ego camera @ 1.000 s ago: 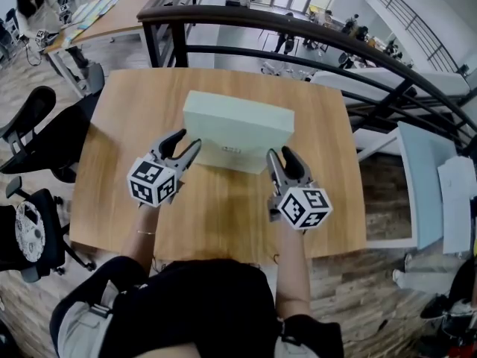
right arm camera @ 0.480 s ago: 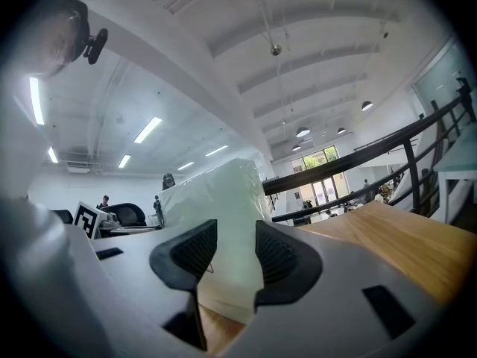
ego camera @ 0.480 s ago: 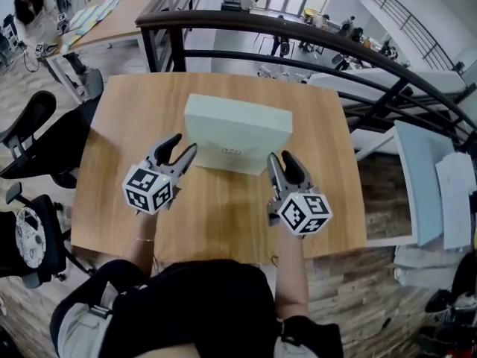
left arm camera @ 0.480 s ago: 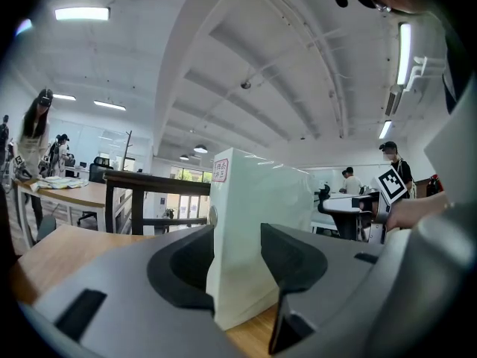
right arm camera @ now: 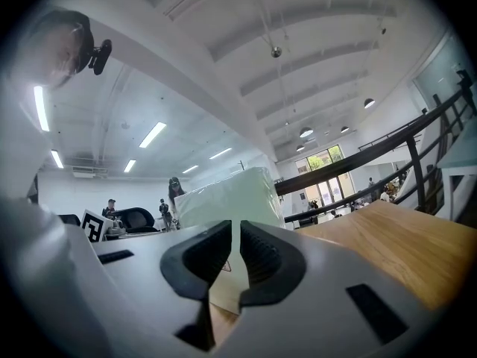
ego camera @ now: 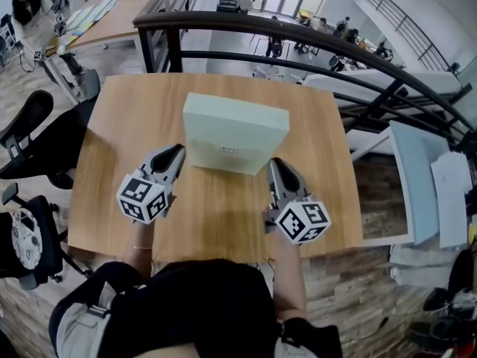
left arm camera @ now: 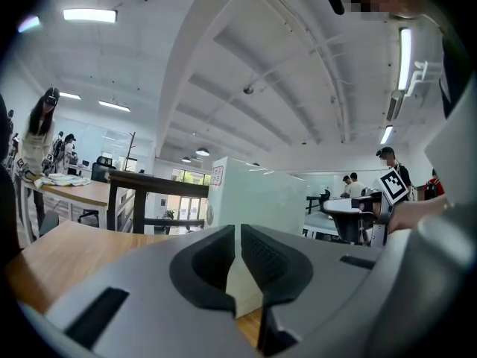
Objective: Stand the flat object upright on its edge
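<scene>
Pale green box point(ego camera: 235, 125) sits mid-counter point(ego camera: 216, 215), its labelled side facing me. My left tongs point(ego camera: 177, 153) and right tongs point(ego camera: 273, 164) have both just been closing and are clenched on nothing. Each is just beside a near corner of the box, one per side.

**Box ahead, bare table beside**

The box point(ego camera: 237, 129) stands just ahead of the left claw point(ego camera: 176, 152) and right claw point(ego camera: 274, 164), whose jaws have just closed on nothing. Bare table point(ego camera: 216, 215) lies between and outside them; a railing point(ego camera: 313, 39) runs beyond the box.
</scene>
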`<state>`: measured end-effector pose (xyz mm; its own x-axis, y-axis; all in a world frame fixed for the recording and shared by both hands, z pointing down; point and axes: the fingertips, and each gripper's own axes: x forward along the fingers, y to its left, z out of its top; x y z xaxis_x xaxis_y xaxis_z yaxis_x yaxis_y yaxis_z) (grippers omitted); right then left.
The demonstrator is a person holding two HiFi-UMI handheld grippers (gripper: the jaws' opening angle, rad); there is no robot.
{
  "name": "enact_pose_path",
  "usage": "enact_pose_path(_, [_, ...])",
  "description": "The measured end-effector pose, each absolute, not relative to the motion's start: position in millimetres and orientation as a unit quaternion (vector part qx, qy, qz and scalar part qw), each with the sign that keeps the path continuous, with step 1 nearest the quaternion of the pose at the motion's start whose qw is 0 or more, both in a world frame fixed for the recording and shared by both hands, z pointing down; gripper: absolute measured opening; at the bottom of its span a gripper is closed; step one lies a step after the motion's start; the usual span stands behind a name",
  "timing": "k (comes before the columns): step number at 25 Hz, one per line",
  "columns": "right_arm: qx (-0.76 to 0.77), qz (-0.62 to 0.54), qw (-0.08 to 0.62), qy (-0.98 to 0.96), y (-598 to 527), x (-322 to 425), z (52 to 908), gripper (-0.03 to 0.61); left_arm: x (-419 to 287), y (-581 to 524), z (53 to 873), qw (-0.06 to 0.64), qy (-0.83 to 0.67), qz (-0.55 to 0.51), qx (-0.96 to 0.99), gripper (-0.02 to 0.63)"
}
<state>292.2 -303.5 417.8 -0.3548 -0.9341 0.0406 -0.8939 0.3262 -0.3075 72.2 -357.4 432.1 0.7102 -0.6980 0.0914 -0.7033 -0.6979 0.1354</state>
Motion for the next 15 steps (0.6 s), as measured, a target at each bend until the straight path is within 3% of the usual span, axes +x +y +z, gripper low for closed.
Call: enact_pose_path(15, [-0.552,-0.140,0.073,0.818,-306.2,285.1,417.0,0.035,75.0,-350.5,431.9,0.090,-0.372,0.027,0.923,0.035])
